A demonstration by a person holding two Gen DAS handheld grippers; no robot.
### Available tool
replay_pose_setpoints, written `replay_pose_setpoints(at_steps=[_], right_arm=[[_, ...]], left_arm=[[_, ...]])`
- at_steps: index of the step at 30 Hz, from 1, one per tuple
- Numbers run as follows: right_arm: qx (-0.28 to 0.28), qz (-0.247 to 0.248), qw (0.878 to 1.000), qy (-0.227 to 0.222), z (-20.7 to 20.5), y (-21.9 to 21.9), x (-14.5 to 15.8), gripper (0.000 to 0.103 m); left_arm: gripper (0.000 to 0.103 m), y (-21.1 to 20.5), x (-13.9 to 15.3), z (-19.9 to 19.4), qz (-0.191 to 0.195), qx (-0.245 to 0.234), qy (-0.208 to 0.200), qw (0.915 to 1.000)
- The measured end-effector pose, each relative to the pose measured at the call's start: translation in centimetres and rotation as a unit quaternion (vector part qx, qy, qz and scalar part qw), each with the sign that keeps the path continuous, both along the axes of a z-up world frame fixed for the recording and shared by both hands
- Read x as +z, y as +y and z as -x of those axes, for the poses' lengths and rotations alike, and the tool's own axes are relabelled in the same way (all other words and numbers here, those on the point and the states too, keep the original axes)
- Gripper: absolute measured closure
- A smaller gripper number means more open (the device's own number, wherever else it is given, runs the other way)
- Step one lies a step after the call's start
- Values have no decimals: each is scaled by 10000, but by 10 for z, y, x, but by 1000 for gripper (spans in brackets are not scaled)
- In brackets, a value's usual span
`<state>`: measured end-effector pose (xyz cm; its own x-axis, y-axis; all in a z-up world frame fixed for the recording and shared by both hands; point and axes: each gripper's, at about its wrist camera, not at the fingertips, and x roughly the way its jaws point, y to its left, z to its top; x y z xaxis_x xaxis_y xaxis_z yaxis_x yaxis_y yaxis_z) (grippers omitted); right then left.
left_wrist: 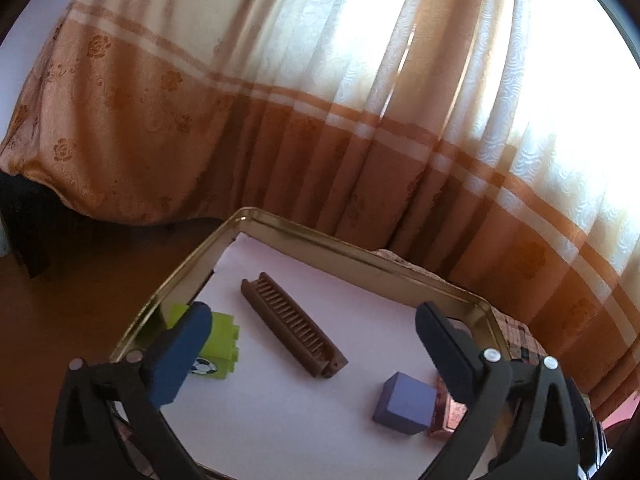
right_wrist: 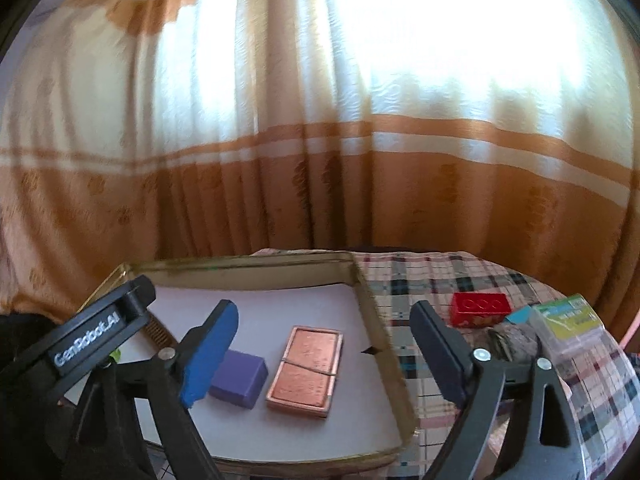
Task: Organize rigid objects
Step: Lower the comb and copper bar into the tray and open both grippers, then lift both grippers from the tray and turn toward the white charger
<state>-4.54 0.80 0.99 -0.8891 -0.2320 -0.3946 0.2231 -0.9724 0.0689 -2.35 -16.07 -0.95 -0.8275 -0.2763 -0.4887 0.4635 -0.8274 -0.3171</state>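
Inside gold metal tray (left_wrist: pixel 280 236), ridged brown comb (left_wrist: pixel 292 326), purple block (right_wrist: pixel 240 378), copper tin (right_wrist: pixel 306 366)

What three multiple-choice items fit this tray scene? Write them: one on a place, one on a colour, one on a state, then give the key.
1. Where is the red brick?
A. in the tray
B. on the checked cloth outside the tray
C. in the right gripper

2. What colour is the cube beside the copper tin?
A. purple
B. yellow
C. white

3. How is the left gripper?
A. shut on the comb
B. shut on the green brick
C. open, holding nothing

Key: 1 B, it lies on the cloth right of the tray wall. 2 A, its faces show purple in both views. 3 C, its fingers stand wide apart over the comb, with the green brick behind one finger.
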Motion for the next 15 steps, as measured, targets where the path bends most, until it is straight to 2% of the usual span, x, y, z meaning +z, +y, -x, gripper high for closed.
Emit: replay_pose_setpoints(at_steps=[4,15], right_arm=[[-27,44,9999,-134,2,3,-1,11],[-304,327,9990,-20,-7,23,1,11]], left_arm=[[0,-1,-2,3,-100,-85,-111,9999],[0,3,-1,3,-42,10,-171,9998]])
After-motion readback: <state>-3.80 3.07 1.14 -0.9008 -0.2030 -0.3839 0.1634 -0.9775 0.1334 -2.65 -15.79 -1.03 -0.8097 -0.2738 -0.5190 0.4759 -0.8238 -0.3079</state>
